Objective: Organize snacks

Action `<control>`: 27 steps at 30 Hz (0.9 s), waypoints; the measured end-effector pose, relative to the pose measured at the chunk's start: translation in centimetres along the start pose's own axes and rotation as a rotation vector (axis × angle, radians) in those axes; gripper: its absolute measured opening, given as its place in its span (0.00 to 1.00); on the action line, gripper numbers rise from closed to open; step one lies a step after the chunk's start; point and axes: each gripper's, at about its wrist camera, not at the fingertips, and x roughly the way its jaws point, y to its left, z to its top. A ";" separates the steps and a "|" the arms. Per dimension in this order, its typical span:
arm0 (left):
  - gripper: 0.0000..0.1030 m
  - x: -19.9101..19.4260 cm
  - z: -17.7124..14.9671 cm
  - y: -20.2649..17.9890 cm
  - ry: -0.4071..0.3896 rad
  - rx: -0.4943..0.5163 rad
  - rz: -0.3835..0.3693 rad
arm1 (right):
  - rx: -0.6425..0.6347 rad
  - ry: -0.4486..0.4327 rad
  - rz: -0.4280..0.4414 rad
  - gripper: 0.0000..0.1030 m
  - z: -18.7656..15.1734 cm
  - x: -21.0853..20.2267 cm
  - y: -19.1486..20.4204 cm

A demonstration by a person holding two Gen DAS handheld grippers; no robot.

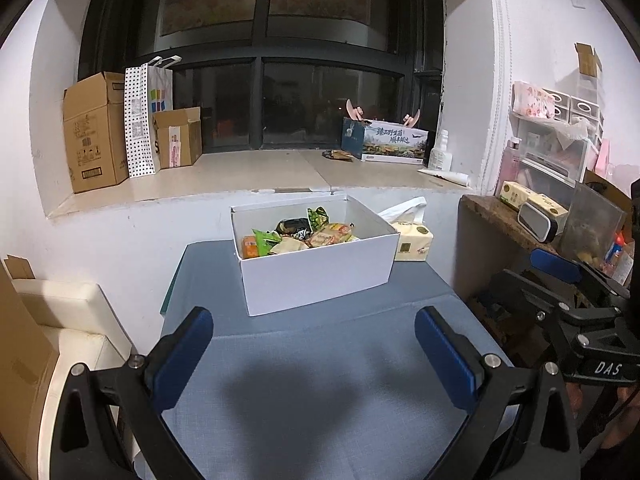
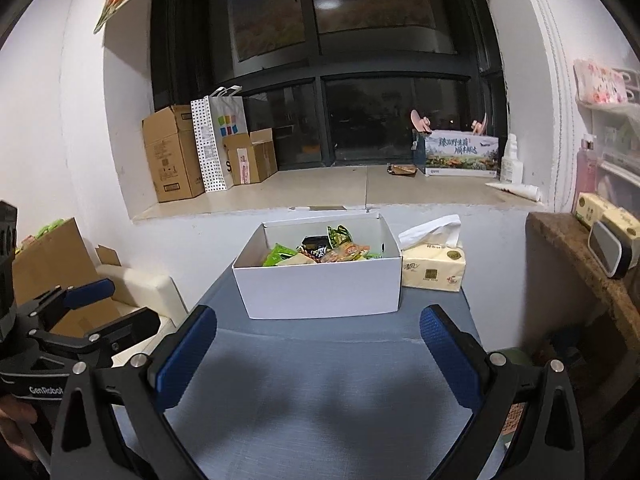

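A white open box (image 1: 320,276) stands on the far half of a blue-grey table (image 1: 312,380). Several snack packets (image 1: 298,236) in green, orange, black and beige lie inside it. The box (image 2: 324,288) and its snacks (image 2: 320,250) also show in the right wrist view. My left gripper (image 1: 314,344) is open and empty above the near part of the table, short of the box. My right gripper (image 2: 318,344) is open and empty, also short of the box. The right gripper shows at the right edge of the left wrist view (image 1: 568,280), and the left gripper at the left edge of the right wrist view (image 2: 104,304).
A yellow tissue pack (image 1: 412,240) lies right of the box. A window sill (image 1: 240,176) behind holds cardboard boxes (image 1: 96,132), a dotted paper bag (image 1: 144,120) and a printed carton (image 1: 394,142). A cluttered wooden shelf (image 1: 500,216) stands at right, a cream seat (image 1: 76,328) at left.
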 end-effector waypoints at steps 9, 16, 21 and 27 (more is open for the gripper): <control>1.00 0.0 -0.1 0.1 0.002 0.000 0.004 | -0.004 0.000 -0.007 1.00 0.1 -0.1 0.1; 1.00 0.0 -0.1 -0.1 0.000 0.006 0.005 | 0.001 0.005 -0.012 1.00 0.1 -0.1 -0.1; 1.00 0.0 -0.1 -0.1 0.000 0.010 0.001 | -0.002 0.000 -0.013 1.00 0.2 -0.2 0.0; 1.00 0.0 -0.1 -0.3 0.003 0.016 0.006 | -0.006 0.001 -0.013 1.00 0.2 -0.2 0.2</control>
